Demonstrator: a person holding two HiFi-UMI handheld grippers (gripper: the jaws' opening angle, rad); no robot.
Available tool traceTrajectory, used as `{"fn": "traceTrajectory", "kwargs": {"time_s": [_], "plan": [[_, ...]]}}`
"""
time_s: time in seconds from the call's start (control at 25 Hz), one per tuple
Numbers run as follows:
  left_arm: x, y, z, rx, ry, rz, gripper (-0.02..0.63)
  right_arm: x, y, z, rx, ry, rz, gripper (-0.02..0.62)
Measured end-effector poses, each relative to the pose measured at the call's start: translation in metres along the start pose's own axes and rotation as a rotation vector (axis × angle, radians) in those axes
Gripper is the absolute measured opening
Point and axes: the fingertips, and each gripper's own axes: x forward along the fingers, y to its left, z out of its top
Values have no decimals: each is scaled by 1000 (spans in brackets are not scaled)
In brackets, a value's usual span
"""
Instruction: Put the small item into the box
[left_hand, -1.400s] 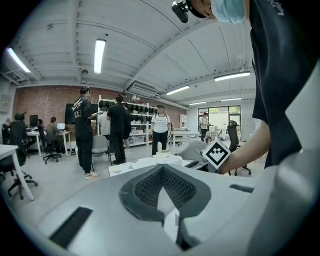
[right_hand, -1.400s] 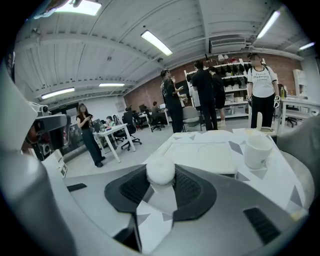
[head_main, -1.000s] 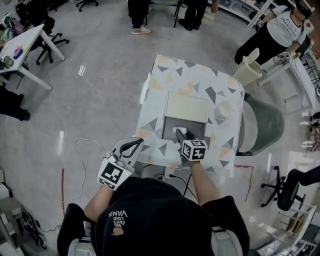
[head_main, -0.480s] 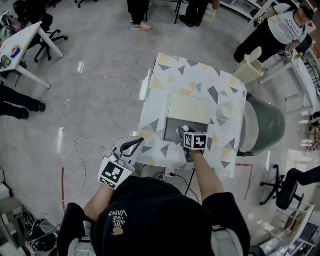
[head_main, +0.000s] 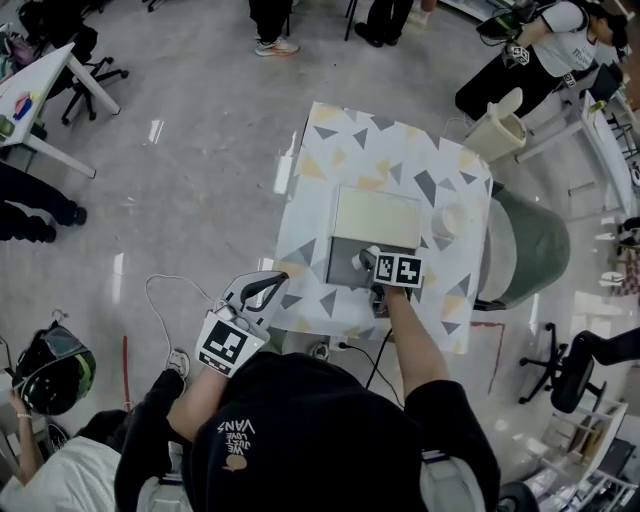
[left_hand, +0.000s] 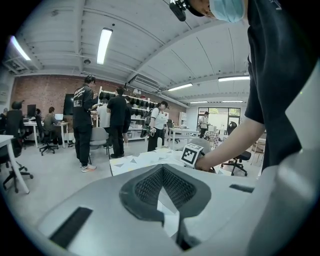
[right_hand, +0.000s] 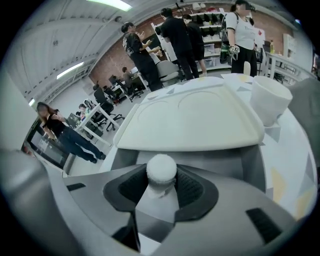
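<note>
A small white item with a round cap stands upright between the pads of my right gripper. The jaws are opening, though the pads still touch the cap. It hangs inside the open grey box on the patterned table. From the head view the right gripper reaches into the box with the white item at its tip. The box's cream lid stands open behind it. My left gripper hangs off the table's near left corner, shut and empty, and the left gripper view shows only table past its pads.
A white cup stands on the table right of the lid. A grey-green chair sits at the table's right side. A cable lies on the floor to the left. Several people stand around the room.
My right gripper has shifted a little to the right over the box and its marker cube has turned. A person holding a helmet has come into view at lower left. The left gripper is unmoved.
</note>
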Motion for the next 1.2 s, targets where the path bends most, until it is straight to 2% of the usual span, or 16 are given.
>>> {"fn": "traceTrajectory", "kwargs": {"time_s": [0.24,0.48,0.76,1.2], "plan": [[3,2,0,-2,0,-10,6,3,-13,5,73,-4,-27,178],[1,6,-1,-4,5,-5,6,3,-25,8,101,-27,-80,202],[-2,7,-2,-1,5,-7,6,2,-27,3,126,-54,-96,209],[-3,-3,6,17,-9,-13,6,-29,-25,12,154,-189,-89,201]]}}
